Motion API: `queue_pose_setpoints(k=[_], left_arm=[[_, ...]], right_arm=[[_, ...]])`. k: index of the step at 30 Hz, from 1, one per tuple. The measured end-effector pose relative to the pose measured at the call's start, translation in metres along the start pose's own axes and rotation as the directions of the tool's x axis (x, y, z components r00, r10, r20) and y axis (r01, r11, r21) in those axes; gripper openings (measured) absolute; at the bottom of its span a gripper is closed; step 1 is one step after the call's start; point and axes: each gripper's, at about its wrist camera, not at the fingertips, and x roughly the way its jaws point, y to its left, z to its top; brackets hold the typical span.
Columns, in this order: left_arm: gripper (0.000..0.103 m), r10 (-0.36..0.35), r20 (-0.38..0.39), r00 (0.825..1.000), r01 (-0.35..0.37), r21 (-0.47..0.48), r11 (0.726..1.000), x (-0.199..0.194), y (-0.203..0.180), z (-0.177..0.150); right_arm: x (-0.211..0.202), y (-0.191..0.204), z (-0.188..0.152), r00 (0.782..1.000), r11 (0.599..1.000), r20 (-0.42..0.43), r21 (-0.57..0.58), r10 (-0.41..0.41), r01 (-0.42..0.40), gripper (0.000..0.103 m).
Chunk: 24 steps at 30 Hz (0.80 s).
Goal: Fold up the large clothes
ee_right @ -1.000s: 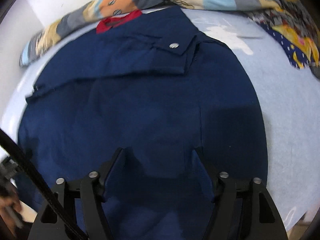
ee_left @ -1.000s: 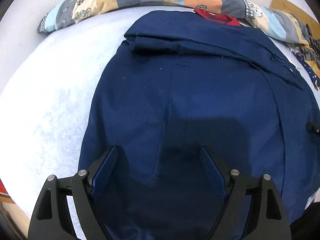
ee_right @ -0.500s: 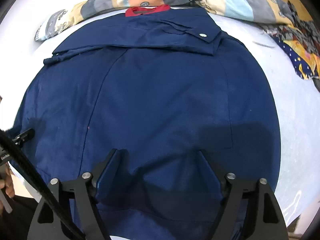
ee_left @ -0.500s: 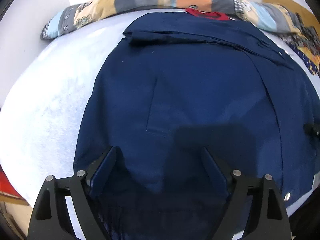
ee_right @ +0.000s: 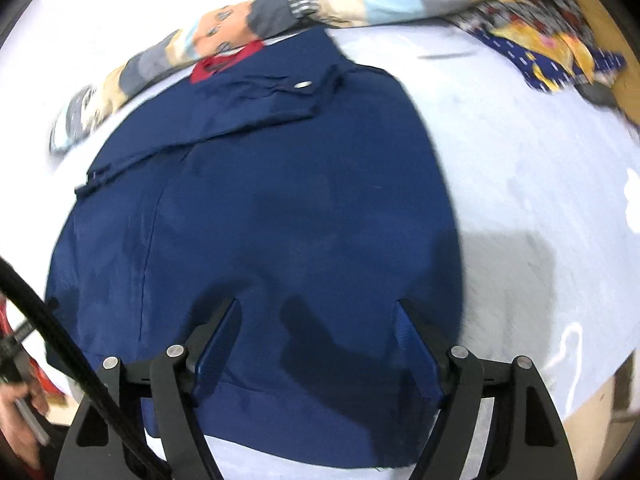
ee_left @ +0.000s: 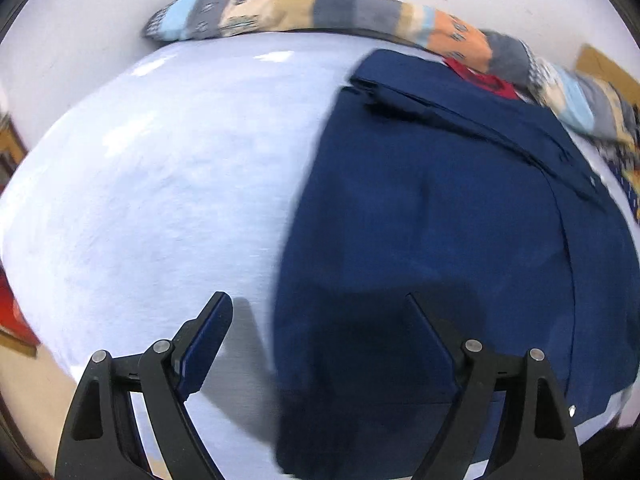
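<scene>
Garment: navy blue jacket lies spread flat on the pale sheet, its hem at the near edge and its collar end at the far side.
Fold: a sleeve crosses the far part of the jacket from side to side, its cuff with a metal snap at the right end.
Lining: red collar lining shows at the far end, touching the patchwork roll.
Left gripper: jaws wide apart and empty; the left finger hangs over bare sheet, the right finger over the jacket, so the gripper straddles the jacket's left edge near the hem.
Right gripper: jaws wide apart, nothing clamped; both fingers stand over the jacket near its hem and right edge; whether the tips touch the cloth cannot be told.
Bedding: patchwork roll of grey, tan, light blue and orange lies along the far edge of the sheet.
Far right: a patterned blue and yellow cloth lies apart from the jacket.
Near left, right wrist view: a hand and a black cable cross the corner.
Image quality: both views are motion-blurred.
</scene>
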Motion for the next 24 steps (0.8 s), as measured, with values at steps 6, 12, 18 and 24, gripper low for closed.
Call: queue_pose_setpoints(k=[6, 12, 18, 24], left_arm=[[0.086, -0.089, -0.040, 0.995, 0.077, -0.243, 0.967, 0.004, 0.066, -0.001], [0.086, -0.136, -0.043, 0.990, 0.121, -0.248, 0.961, -0.001, 0.061, -0.009], [0.082, -0.142, -0.078, 0.987, 0.130, -0.142, 0.981, -0.006, 0.034, -0.020], [0.071, -0.184, -0.110, 0.977, 0.174, -0.095, 0.980, -0.007, 0.024, -0.026]], right_arm=[[-0.021, -0.058, 0.002, 0.999, 0.985, 0.044, 0.173, -0.012, 0.004, 0.082], [-0.015, -0.102, -0.009, 0.997, 0.937, 0.006, 0.343, 0.071, -0.069, 0.082], [-0.011, -0.110, -0.019, 0.987, 0.902, 0.007, 0.404, 0.161, -0.150, 0.082], [-0.003, -0.094, -0.039, 0.955, 0.884, -0.031, 0.389, 0.295, -0.260, 0.059]])
